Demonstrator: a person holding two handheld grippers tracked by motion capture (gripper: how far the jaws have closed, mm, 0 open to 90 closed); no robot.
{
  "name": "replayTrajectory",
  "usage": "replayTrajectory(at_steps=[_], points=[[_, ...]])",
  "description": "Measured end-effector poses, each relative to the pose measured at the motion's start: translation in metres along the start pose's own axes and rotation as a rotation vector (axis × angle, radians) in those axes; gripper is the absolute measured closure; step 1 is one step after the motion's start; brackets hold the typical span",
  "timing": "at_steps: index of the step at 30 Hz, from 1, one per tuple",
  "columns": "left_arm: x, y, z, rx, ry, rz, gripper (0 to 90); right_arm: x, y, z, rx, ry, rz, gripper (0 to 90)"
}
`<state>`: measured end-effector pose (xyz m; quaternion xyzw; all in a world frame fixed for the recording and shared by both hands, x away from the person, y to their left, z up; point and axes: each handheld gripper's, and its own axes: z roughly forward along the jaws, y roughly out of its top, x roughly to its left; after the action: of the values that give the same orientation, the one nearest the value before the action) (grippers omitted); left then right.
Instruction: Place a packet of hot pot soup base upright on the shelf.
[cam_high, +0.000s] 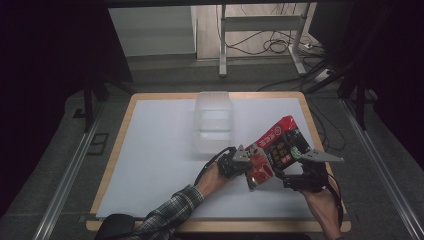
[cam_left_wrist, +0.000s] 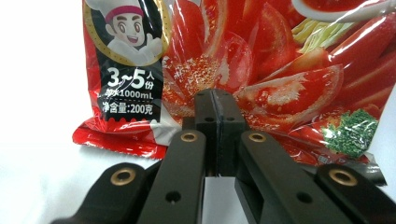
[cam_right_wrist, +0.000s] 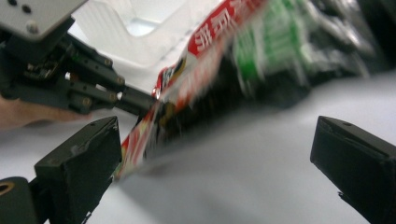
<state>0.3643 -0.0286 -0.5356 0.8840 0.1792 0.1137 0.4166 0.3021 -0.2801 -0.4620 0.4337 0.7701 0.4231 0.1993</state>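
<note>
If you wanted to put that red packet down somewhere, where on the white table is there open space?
The widest bare stretch of the white table lies left of the clear plastic bin, up to the wooden rim. A narrower strip runs right of the bin. It is crowded near the front right, where the left gripper and right gripper meet around the red packet.
</note>
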Motion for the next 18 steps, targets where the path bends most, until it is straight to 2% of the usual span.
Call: replayTrajectory(at_steps=[2,4,5,8,9,11,14,15,17,18], points=[[0.000,0.000,-0.001,0.003,-0.001,0.003,90.0,0.005,0.011,0.008,-0.011,-0.012,-0.017,0.5],[0.000,0.000,-0.001,0.005,-0.001,0.005,90.0,0.006,0.014,0.009,-0.014,-0.018,-0.017,0.4],[0.001,0.000,-0.001,0.014,0.000,0.015,90.0,0.007,0.021,0.013,-0.023,-0.023,0.002,0.9],[0.000,0.000,-0.001,0.002,-0.003,0.000,90.0,0.008,0.027,0.017,-0.042,-0.028,0.034,13.5],[0.002,0.000,-0.002,0.015,-0.004,0.014,90.0,0.008,0.027,0.017,-0.042,-0.028,0.034,13.5],[0.002,-0.001,-0.002,0.007,-0.012,-0.001,90.0,0.009,0.032,0.019,-0.072,-0.059,0.041,28.4],[0.002,-0.002,-0.002,0.006,-0.013,-0.001,89.9,0.010,0.034,0.020,-0.085,-0.087,0.026,39.4],[0.002,-0.002,-0.002,0.006,-0.013,-0.001,89.9,0.010,0.034,0.020,-0.085,-0.087,0.026,39.4],[0.002,-0.002,-0.003,0.010,-0.009,0.004,89.8,0.010,0.035,0.021,-0.102,-0.103,0.016,47.7],[0.001,-0.001,-0.003,0.006,-0.009,-0.007,88.1,0.009,0.037,0.022,-0.107,-0.110,0.013,54.7]])
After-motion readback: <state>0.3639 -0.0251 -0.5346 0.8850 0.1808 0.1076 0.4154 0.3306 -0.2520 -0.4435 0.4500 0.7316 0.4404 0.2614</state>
